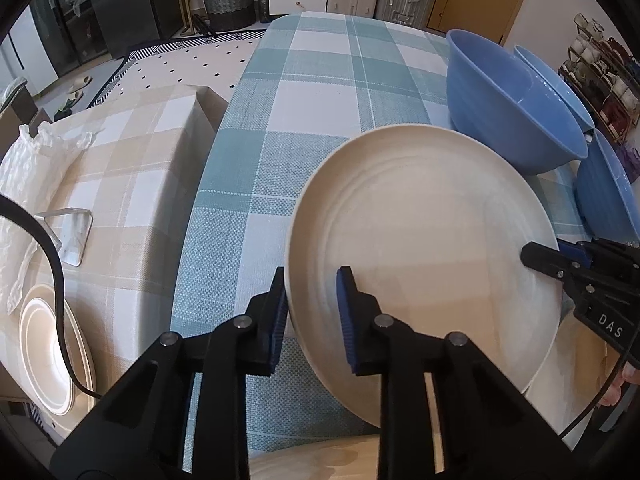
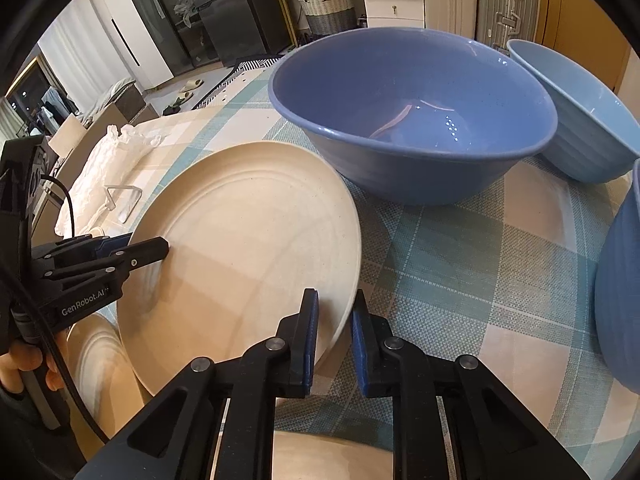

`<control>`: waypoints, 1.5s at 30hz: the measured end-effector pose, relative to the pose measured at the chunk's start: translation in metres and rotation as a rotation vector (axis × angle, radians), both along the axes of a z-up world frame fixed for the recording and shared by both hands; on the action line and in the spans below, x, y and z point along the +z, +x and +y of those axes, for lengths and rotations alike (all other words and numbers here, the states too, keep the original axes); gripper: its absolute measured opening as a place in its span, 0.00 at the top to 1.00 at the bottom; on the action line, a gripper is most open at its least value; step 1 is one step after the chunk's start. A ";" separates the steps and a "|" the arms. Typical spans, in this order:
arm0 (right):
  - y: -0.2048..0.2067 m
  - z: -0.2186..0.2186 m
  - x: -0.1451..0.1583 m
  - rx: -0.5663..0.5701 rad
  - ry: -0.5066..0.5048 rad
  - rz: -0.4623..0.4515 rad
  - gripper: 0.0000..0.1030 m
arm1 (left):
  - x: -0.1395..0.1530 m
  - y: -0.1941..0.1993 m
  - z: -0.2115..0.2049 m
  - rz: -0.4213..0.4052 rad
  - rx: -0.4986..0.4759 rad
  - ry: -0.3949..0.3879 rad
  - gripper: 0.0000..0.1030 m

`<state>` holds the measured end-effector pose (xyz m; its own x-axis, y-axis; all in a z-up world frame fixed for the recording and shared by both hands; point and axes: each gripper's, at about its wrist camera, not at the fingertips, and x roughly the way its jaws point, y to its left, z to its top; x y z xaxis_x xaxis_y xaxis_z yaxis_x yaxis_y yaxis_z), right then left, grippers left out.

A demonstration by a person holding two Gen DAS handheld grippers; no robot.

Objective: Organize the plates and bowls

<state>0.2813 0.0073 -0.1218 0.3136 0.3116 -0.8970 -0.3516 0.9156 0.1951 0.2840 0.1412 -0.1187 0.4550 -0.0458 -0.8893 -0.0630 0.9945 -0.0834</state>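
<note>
A cream plate (image 1: 424, 240) (image 2: 248, 240) is held tilted over the blue checked tablecloth (image 1: 304, 120). My left gripper (image 1: 314, 304) is shut on its left rim, one blue pad under the edge and one on the plate's face. My right gripper (image 2: 335, 320) is shut on the opposite rim; it shows in the left wrist view as the right gripper (image 1: 536, 258). The left gripper (image 2: 148, 250) shows at the plate's far side in the right wrist view. Just behind the plate stands a large blue bowl (image 1: 508, 108) (image 2: 412, 120), with two lighter blue bowls (image 1: 608, 200) (image 2: 576, 120) beside it.
More cream plates (image 1: 52, 352) sit stacked on the beige checked surface (image 1: 132, 168) to the left, near a white crumpled bag (image 1: 24, 184) and a metal stand (image 1: 72, 236). Another cream plate (image 2: 332, 456) lies under the grippers. A person's hand (image 2: 24, 364) holds the left gripper.
</note>
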 end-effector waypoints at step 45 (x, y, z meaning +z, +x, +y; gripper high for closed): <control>-0.056 -0.033 0.079 0.029 0.087 -0.132 0.85 | 0.071 -0.070 0.021 -0.165 0.105 -0.005 0.86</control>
<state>0.2254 -0.0261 -0.0432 0.4166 0.3968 -0.8179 -0.4053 0.8864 0.2236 0.2139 0.1619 -0.0479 0.5968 0.0058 -0.8024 -0.1516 0.9828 -0.1056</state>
